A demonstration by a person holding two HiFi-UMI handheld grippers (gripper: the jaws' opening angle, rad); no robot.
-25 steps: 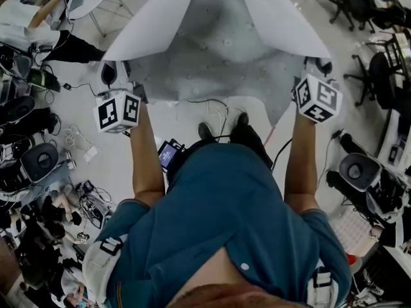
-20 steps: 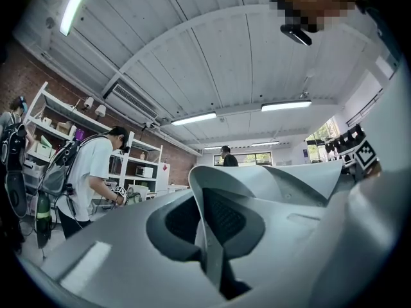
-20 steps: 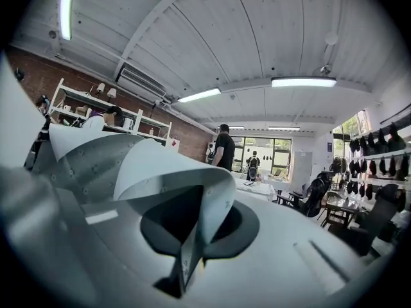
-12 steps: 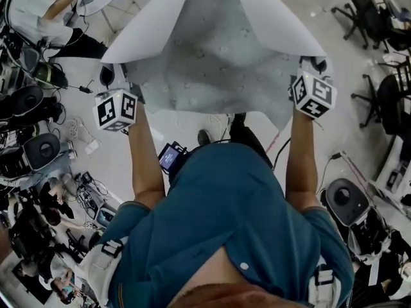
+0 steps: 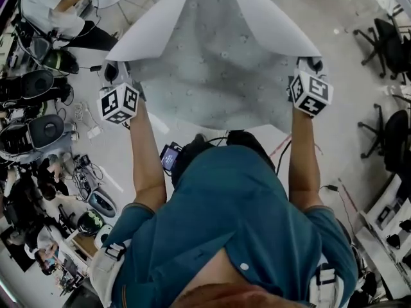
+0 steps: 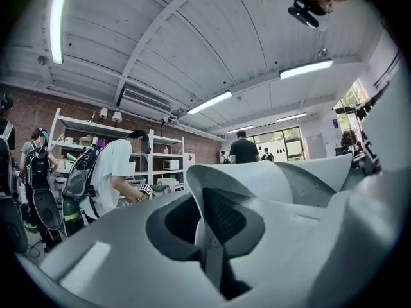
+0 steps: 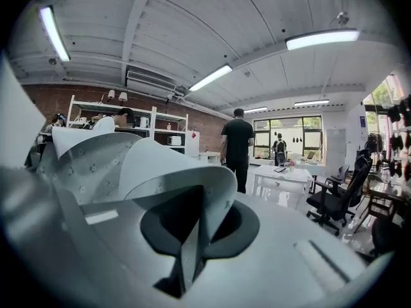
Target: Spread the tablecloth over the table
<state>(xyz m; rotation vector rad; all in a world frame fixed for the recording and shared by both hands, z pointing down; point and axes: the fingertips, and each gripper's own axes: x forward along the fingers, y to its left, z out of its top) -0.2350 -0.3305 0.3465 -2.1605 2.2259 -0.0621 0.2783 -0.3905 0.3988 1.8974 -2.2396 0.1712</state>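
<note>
A pale grey tablecloth with small dots hangs spread in the air in front of me, its two upper flaps folding outward. My left gripper is shut on the cloth's left edge, and in the left gripper view the fabric is pinched between its jaws. My right gripper is shut on the right edge, and the right gripper view shows the cloth clamped in its jaws. No table under the cloth is visible in the head view.
Bags, cases and cables crowd the floor at the left. A seated person is at the top left. Office chairs stand at the right. In the right gripper view a person in black stands by white tables.
Both grippers have carried the cloth forward and slightly up. The floor scene has slid beneath me, and the cloth now covers the feet seen earlier.
</note>
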